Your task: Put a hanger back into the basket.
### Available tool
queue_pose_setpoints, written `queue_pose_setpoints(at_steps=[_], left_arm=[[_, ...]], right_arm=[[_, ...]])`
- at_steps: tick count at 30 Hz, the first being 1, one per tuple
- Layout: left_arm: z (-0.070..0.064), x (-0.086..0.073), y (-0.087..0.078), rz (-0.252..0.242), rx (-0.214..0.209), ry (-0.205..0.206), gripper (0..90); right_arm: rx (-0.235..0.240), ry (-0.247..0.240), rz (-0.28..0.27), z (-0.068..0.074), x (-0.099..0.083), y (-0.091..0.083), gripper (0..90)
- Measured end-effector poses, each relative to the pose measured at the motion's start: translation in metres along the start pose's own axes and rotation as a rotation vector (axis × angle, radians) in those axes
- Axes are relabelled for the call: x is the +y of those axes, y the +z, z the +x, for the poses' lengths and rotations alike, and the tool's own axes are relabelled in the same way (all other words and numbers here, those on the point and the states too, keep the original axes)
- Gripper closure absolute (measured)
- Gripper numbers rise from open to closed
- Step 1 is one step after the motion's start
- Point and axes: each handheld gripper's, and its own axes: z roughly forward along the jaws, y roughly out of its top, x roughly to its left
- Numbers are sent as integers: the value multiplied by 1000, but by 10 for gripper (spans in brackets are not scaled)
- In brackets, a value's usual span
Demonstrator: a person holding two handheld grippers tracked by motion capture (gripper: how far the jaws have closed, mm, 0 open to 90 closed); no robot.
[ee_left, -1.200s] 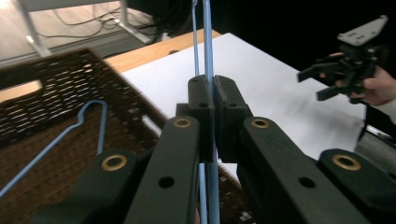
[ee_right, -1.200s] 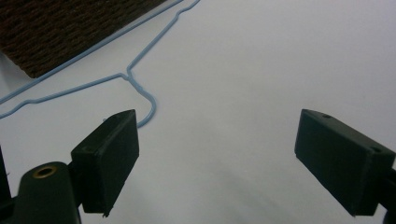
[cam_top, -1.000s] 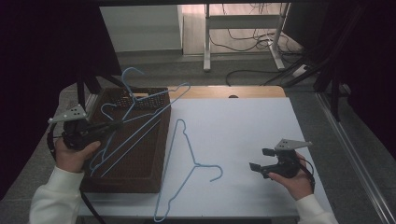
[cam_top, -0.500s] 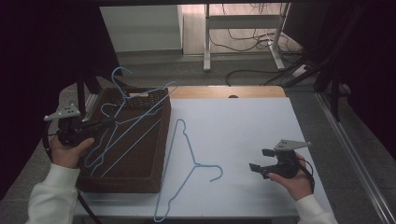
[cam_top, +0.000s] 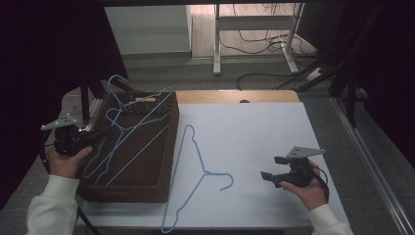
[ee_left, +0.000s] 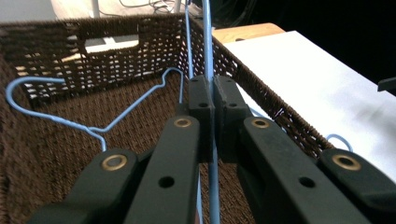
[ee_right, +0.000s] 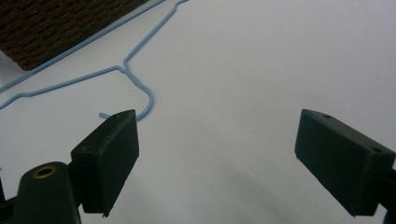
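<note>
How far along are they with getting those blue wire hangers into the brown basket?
Roughly midway, it seems. One hanger already lies inside the wicker basket. A second hanger is in hand: the left tool is shut on its wire, holding it over the basket, with part poking past the rim. Left to do: the third hanger lies on the white table, near the open right tool, untouched.

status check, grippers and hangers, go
Left gripper shut on hanger over the basket. Right gripper open, near table hanger. Second basket hanger close by.
</note>
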Motion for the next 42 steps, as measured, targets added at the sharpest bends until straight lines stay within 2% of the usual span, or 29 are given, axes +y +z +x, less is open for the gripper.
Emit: queue_pose_setpoints(at_steps=[4,10,12,14,16,20,22,24,26,28,30,33,36,42], left_arm=[[2,-5,3,3,-10,-16,871],[2,-12,8,50,1,-19,871],[1,-13,10,59,-13,-20,871],[-2,-15,12,80,-10,-8,871],[-2,-18,14,89,-8,-14,870],[2,-23,21,142,12,-30,868],[2,-24,26,150,74,-17,851],[-1,-23,26,136,134,3,655],[-6,-21,21,115,197,29,506],[-9,-17,14,91,216,26,377],[-13,-14,8,64,205,36,324],[-22,-9,3,38,182,48,292],[-34,-6,3,35,141,73,283],[-64,0,13,51,51,113,263]], right_arm=[[-1,-1,-1,-1,0,-1,138],[2,9,-6,-1,1,-1,138],[-1,0,-9,-1,1,-2,138],[-2,3,-14,-1,1,-3,138],[-10,12,-20,-2,2,-5,138],[-16,40,-54,-4,4,-10,138],[-17,42,-61,-5,5,-11,138],[-23,52,-57,-8,4,-10,138],[-24,48,-48,-8,3,-9,138],[-24,42,-33,-8,2,-7,137],[-21,35,-24,-7,2,-4,138],[-15,21,-13,-4,3,0,138],[-11,2,7,-2,2,5,137],[0,-17,23,3,3,10,136]])
